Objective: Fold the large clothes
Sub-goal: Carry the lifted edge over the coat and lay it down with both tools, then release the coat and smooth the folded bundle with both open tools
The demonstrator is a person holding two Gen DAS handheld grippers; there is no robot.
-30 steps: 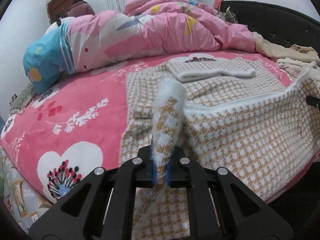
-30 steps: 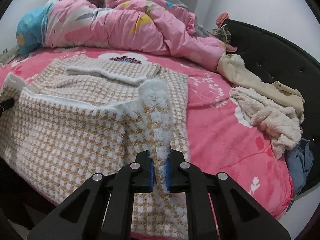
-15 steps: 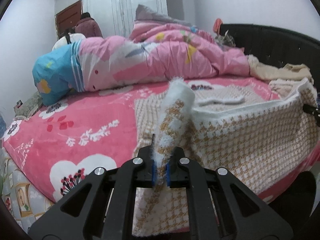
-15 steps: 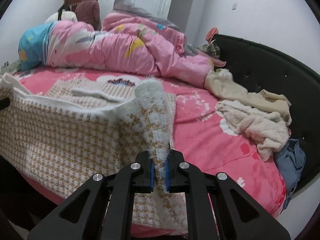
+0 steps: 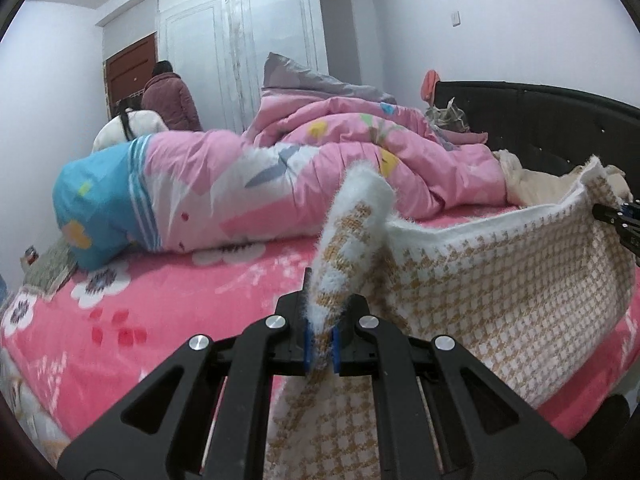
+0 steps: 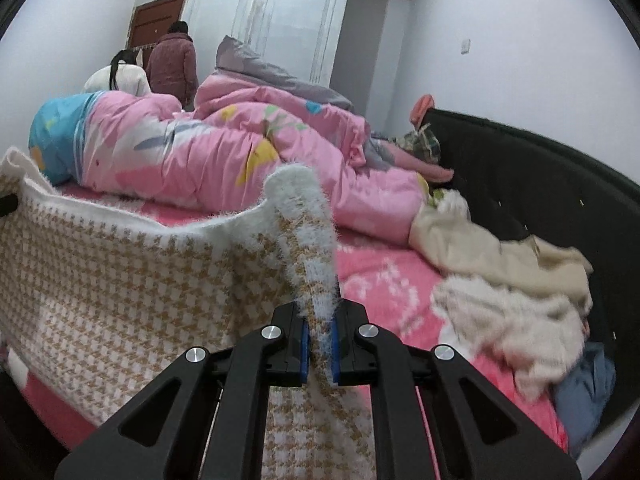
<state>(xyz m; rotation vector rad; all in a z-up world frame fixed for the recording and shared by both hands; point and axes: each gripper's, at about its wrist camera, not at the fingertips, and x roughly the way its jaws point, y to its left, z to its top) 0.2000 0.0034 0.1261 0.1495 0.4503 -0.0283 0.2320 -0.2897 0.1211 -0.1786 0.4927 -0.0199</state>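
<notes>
Knitwear fills the lower half of both wrist views: a fuzzy white-and-tan houndstooth garment is held up off the pink floral bedspread, its white-trimmed top edge stretched between the two tools. The left gripper is clamped on one corner of it, blue pads pressed against the knit from both sides, with a fuzzy fold standing up toward 12 o'clock from the jaws. In that view the garment runs off toward 3 o'clock, where the black tip of the right gripper shows at the frame edge, pinching the far corner.

From the right wrist view, the right gripper is likewise closed tight on the cloth, a ridge of white fluff rising from its pads toward 12 o'clock. The garment spreads toward 9 o'clock and hangs as a sheet in front of the bed's near edge; how much of its lower part still touches the bedspread cannot be told.

Behind the garment, at 11 to 12 o'clock, lies a rumpled pink quilt with a blue end. At 3 to 4 o'clock in the right view, a heap of cream clothes rests against the black curved headboard. Two people stand near the white wardrobe at 11 o'clock.
</notes>
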